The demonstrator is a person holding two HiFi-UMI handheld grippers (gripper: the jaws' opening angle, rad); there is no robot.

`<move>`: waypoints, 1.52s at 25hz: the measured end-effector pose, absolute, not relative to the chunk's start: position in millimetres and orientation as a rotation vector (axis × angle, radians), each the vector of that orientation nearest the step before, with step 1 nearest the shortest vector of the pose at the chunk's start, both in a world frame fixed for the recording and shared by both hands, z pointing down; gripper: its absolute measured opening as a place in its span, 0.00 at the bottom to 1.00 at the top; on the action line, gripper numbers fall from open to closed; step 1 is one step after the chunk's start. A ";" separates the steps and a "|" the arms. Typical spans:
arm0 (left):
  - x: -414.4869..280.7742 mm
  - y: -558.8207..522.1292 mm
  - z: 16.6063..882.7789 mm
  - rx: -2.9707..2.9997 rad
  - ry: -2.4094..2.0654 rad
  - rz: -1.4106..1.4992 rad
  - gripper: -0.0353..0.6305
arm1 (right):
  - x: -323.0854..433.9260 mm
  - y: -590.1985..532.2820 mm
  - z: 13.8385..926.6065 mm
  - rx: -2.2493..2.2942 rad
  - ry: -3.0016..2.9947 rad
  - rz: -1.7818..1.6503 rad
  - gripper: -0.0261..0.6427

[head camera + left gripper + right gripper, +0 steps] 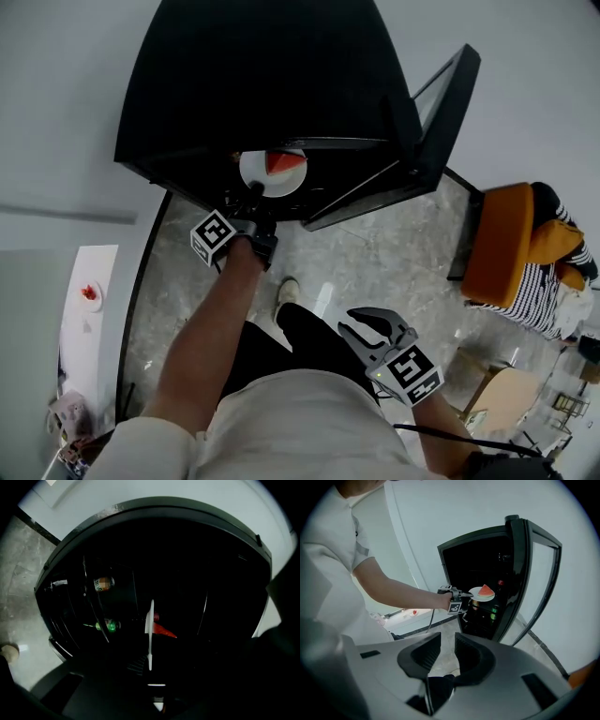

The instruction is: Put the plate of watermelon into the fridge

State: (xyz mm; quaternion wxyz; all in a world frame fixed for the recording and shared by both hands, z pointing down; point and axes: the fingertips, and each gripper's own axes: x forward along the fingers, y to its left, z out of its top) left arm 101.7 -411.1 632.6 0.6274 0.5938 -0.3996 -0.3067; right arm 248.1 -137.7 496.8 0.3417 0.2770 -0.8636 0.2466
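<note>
The plate of watermelon (270, 174) is at the open front of the fridge (253, 84), about halfway up the opening. It is pinched by its near rim in the left gripper (246, 208), whose jaws are closed on it. There is one plate with one red slice (486, 590) on it. The plate is held flat and level, reaching straight out from the jaws towards the dark interior (the left gripper view catches it edge-on, as a thin white line). The slice sits base-down on the plate and narrows to a tip pointing up, away from the plate's face.

The fridge is a single black cabinet. Its one glass-fronted door (441, 122) is swung wide to the right. Two bottles (104, 583) lie on wire shelves inside, one above the other, left of the plate.

There are two grippers. The right gripper (447, 651) hangs low by the person's hip, well apart from the fridge. Its jaws stand slightly apart, with only floor showing between them.
</note>
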 end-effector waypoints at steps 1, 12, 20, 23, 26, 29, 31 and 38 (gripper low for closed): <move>102.6 -415.9 636.4 1.359 -0.925 -0.703 0.09 | 249.3 -139.6 499.0 0.714 -2.246 0.645 0.19; 97.5 -458.8 667.4 1.311 -1.027 -0.710 0.09 | 264.8 -152.8 516.9 0.697 -2.217 0.689 0.19; 96.5 -473.3 674.2 1.307 -1.087 -0.653 0.09 | 264.4 -159.4 521.4 0.695 -2.229 0.708 0.19; 95.9 -476.3 675.2 1.314 -1.137 -0.600 0.09 | 264.3 -161.0 522.8 0.698 -2.229 0.716 0.19; 96.0 -479.1 674.8 1.344 -1.204 -0.511 0.09 | 262.6 -161.4 524.2 0.698 -2.233 0.728 0.19; 95.3 -482.7 673.9 1.372 -1.278 -0.402 0.09 | 260.7 -161.3 525.4 0.695 -2.236 0.737 0.19; 94.7 -483.6 674.5 1.399 -1.328 -0.313 0.10 | 260.0 -160.5 524.6 0.692 -2.239 0.741 0.19; 92.5 -483.3 681.9 1.566 -1.506 0.108 0.21 | 263.6 -161.3 526.3 0.697 -2.232 0.759 0.19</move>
